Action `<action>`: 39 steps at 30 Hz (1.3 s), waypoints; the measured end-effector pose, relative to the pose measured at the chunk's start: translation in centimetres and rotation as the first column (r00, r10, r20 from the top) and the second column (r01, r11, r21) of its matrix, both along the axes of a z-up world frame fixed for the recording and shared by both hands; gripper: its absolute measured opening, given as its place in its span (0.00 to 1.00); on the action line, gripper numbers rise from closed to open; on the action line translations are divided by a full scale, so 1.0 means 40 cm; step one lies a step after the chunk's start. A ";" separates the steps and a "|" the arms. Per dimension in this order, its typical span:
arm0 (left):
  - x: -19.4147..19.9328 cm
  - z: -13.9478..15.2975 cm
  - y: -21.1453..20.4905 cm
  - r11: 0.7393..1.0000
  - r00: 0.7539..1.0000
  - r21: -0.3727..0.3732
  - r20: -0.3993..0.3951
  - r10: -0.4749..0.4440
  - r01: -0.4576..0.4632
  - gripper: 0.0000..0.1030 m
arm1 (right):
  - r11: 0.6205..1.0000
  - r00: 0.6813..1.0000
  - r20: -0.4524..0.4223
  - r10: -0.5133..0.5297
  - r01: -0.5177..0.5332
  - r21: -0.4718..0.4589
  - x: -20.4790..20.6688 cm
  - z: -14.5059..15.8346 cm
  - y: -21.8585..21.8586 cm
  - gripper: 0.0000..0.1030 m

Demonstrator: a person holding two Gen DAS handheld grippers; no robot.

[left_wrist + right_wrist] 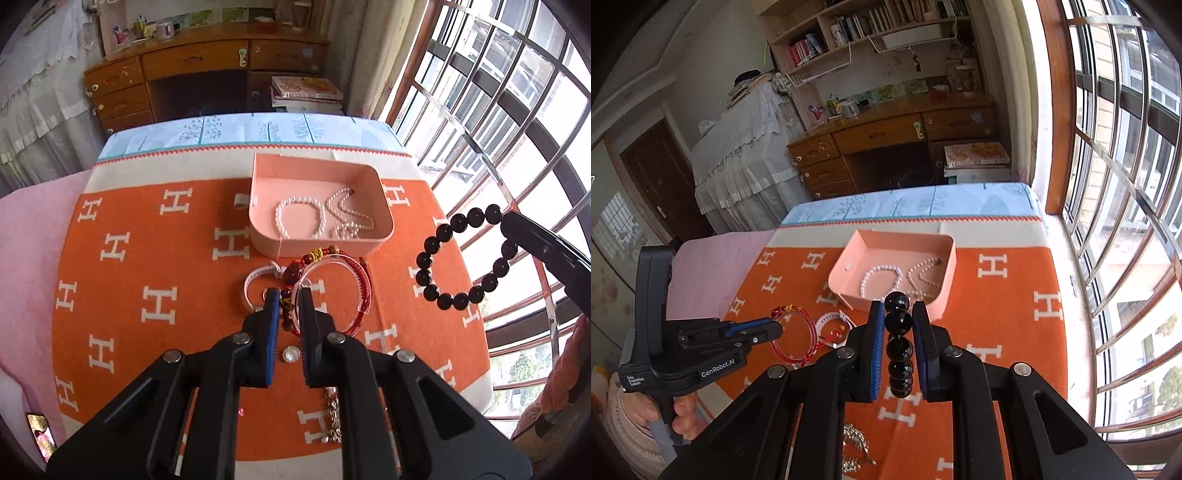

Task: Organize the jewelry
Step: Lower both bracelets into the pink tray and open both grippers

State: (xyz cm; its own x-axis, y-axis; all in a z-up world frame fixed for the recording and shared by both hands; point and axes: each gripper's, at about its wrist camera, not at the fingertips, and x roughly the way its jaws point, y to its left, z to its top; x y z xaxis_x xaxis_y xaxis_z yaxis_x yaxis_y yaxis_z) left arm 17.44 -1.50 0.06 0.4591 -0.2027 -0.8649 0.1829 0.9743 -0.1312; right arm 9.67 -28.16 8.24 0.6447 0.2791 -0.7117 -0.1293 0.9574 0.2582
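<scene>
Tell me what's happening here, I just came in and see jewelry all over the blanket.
A person is sorting jewelry into a pink tray with handheld tongs in each hand. The right tongs are shut on a black bead bracelet, held in the air. The left tongs grip a clear bangle tangled with a red cord bracelet. Pearl strands already lie in the tray. A white bracelet, a round brooch and a silver chain remain on the orange blanket.

Silver chain [332,417] at blanket's near edge: partly hidden behind left gripper [287,295]. Black bead bracelet [899,343]: lower loop hidden.
</scene>
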 end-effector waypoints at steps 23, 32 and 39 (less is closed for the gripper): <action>0.362 -0.218 -0.050 0.999 0.997 -0.031 -0.074 0.034 -0.036 0.13 | 0.996 0.992 -0.094 -0.086 0.087 0.007 0.435 -0.124 0.096 0.14; 0.306 -0.191 0.002 0.995 0.997 -0.081 -0.056 0.051 -0.056 0.44 | 0.997 0.985 -0.161 -0.056 0.064 0.043 0.475 -0.236 0.103 0.15; 0.215 -0.141 0.040 0.996 0.996 -0.003 0.036 0.086 -0.086 0.44 | 0.999 0.973 -0.229 -0.035 0.037 0.004 0.507 -0.313 0.112 0.15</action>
